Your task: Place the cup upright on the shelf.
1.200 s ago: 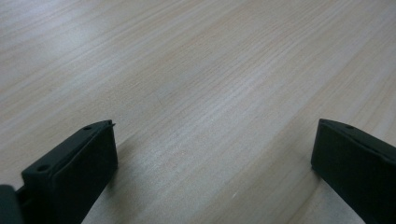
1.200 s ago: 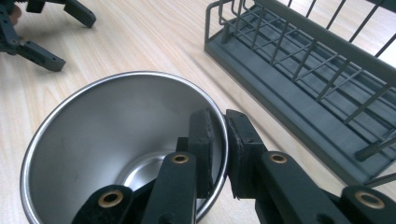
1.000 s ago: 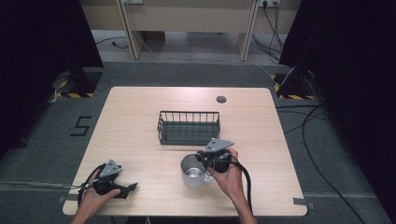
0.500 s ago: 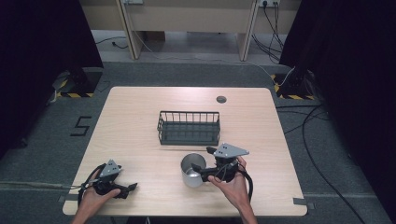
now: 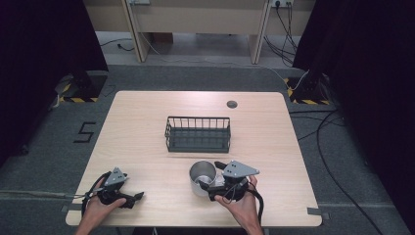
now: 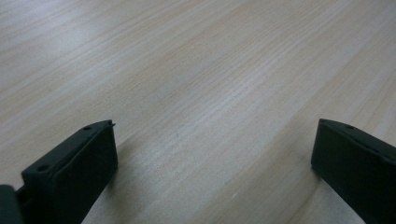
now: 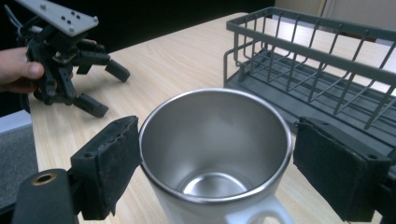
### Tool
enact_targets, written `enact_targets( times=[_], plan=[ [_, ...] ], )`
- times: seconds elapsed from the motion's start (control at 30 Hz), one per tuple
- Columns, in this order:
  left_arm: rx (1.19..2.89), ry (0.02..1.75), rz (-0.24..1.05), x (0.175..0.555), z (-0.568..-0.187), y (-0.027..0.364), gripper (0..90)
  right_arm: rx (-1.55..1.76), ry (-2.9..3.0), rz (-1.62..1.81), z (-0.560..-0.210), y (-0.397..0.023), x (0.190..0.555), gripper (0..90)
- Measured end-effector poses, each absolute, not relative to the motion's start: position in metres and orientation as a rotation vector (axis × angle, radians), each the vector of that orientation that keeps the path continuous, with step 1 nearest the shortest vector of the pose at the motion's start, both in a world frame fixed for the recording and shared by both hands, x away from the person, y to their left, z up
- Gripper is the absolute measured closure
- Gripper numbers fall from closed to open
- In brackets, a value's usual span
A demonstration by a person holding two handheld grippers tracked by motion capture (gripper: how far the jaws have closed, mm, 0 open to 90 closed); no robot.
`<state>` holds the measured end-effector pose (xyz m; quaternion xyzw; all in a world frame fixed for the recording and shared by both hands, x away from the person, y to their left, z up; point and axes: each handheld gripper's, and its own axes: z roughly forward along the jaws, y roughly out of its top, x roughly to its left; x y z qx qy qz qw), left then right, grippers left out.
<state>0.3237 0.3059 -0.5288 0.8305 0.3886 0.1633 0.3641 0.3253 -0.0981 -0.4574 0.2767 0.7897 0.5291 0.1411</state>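
Lower centre of the frame, our right gripper brackets the upright steel mug, fingers wide, not yet clamped. Our left gripper, lower left, rests open and empty on the surface.

A steel mug stands at the frame's lower centre on the wooden counter, the wire basket just above it.
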Motion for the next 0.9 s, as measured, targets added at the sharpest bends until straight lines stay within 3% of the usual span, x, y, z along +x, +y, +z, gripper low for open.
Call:
enact_targets(
  times=[0.43, 0.9],
  plan=[
    [2.137, 1.0, 0.42, 0.324, -0.529, 0.306, 0.0, 0.796, 2.292, 1.471, -0.465, -0.082, 0.331, 5.9],
    [2.137, 1.0, 0.42, 0.324, -0.529, 0.306, 0.0, 0.789, 2.338, 1.488, -0.467, -0.077, 0.342, 4.7]
  ],
)
